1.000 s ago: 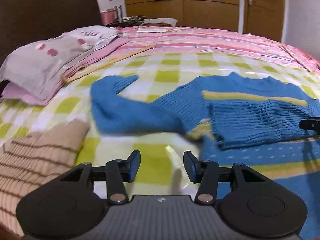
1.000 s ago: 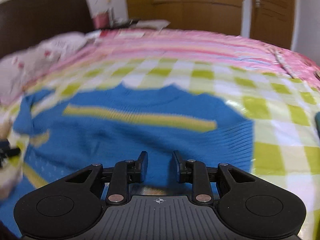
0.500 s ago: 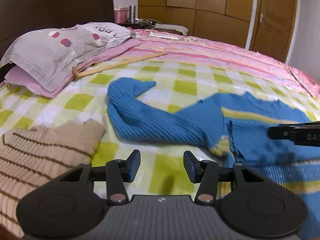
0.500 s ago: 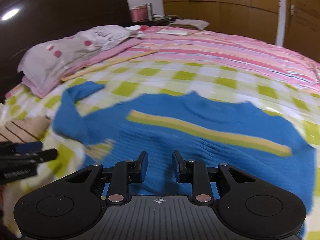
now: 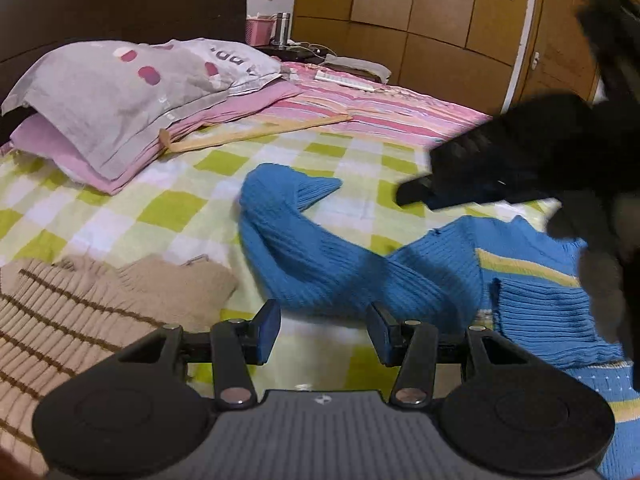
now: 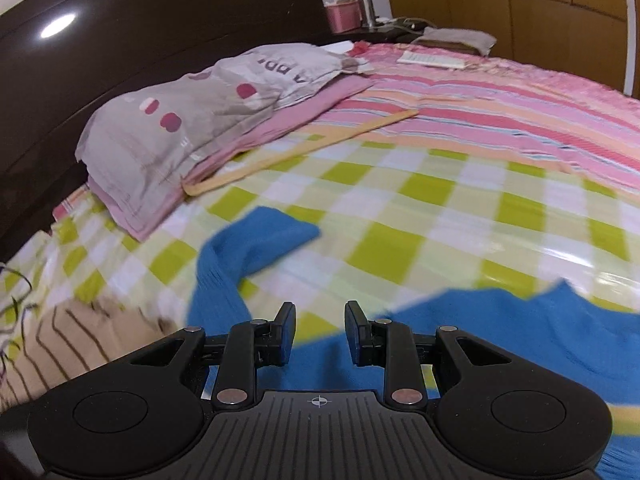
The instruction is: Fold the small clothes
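Blue sweater [image 5: 360,276] lies on the bed [image 5: 168,208], on the green-checked cover, toward the near edge. One sleeve [image 5: 280,216] stretches out toward the headboard end, cuff bent back on itself. Other sleeve is folded in across the body, ribbed cuff [image 5: 548,320] flat over the yellow stripe.

Left gripper [image 5: 323,330]: jaws apart, nothing between them, hovering over bare cover just short of the outstretched sleeve. Not touching fabric.

Right gripper [image 6: 320,332]: jaws apart but narrower than the left, empty, above the sweater body near the base of the same sleeve. Pads clear of the knit as far as I can tell; right wrist view is motion-blurred. In the left wrist view the right gripper [image 5: 416,194] shows as a dark blur over the sweater's far side.

Beige striped sweater [image 5: 80,312] sits at the near left edge, just beside the blue sleeve, not overlapping. Grey pillow [image 5: 120,92] on a pink one at the headboard end, wooden hanger [image 5: 248,132] lying beside them, well apart from the sweater.
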